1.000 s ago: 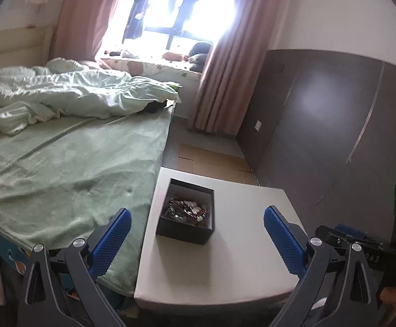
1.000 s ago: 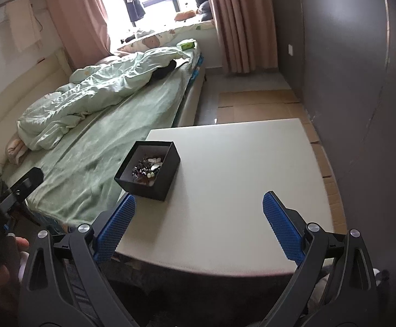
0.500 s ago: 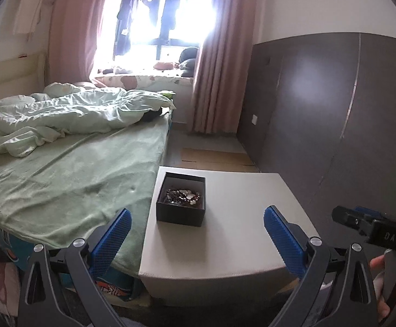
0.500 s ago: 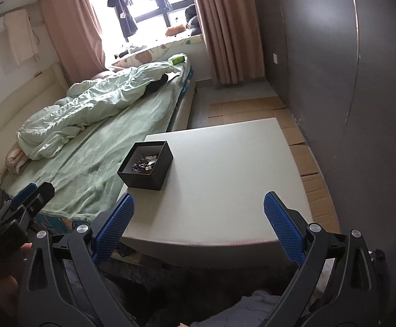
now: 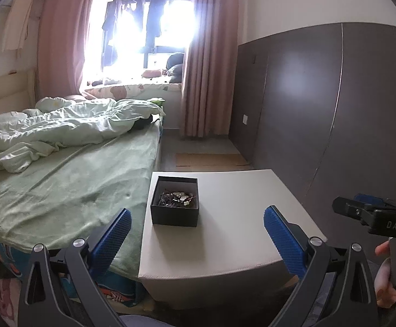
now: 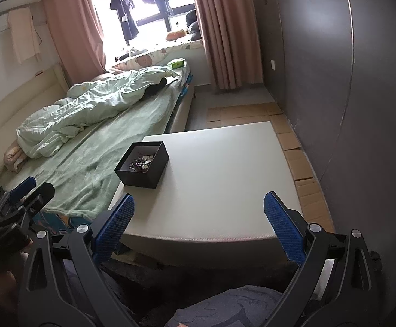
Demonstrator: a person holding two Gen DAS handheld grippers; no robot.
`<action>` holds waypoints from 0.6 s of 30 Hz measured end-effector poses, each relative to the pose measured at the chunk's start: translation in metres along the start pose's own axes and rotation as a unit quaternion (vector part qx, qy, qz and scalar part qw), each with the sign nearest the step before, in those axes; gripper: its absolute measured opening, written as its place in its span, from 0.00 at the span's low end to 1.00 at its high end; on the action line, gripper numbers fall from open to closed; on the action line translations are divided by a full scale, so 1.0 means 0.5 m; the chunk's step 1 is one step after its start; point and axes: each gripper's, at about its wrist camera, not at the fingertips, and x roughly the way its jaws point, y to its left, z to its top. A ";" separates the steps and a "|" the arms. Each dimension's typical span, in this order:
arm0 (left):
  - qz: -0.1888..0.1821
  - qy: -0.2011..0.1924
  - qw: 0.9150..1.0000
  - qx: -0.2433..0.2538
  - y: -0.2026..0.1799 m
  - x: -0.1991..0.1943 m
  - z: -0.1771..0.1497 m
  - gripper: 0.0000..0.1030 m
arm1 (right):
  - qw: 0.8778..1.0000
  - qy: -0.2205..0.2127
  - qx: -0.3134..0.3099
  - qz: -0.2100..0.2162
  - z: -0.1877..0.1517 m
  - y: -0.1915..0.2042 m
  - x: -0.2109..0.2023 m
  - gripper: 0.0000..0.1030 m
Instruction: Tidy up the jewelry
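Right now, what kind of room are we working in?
A bedroom, by the look of it: a bed with a rumpled pale green duvet, pink curtains at a bright window, and a low white table holding the black jewelry box.

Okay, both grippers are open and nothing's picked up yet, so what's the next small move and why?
Probably bring the left gripper forward and down toward the black box. It sits on the white table near the bed-side edge, open-topped with the jewelry heaped inside, and lies closer to that gripper's line. Both grippers hang back from the table, empty; the right gripper faces bare tabletop.
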 end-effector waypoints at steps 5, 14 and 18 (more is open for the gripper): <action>-0.001 0.003 1.000 -0.011 0.007 0.012 0.003 0.92 | 1.000 -0.001 -0.002 0.000 0.000 0.007 0.003 0.93; 0.008 0.007 1.000 0.001 0.001 0.026 0.002 0.92 | 0.999 -0.002 -0.028 -0.017 -0.001 0.029 0.013 0.93; 0.006 0.007 1.000 -0.004 0.007 0.030 0.004 0.92 | 0.999 0.001 -0.027 -0.019 0.002 0.024 0.017 0.93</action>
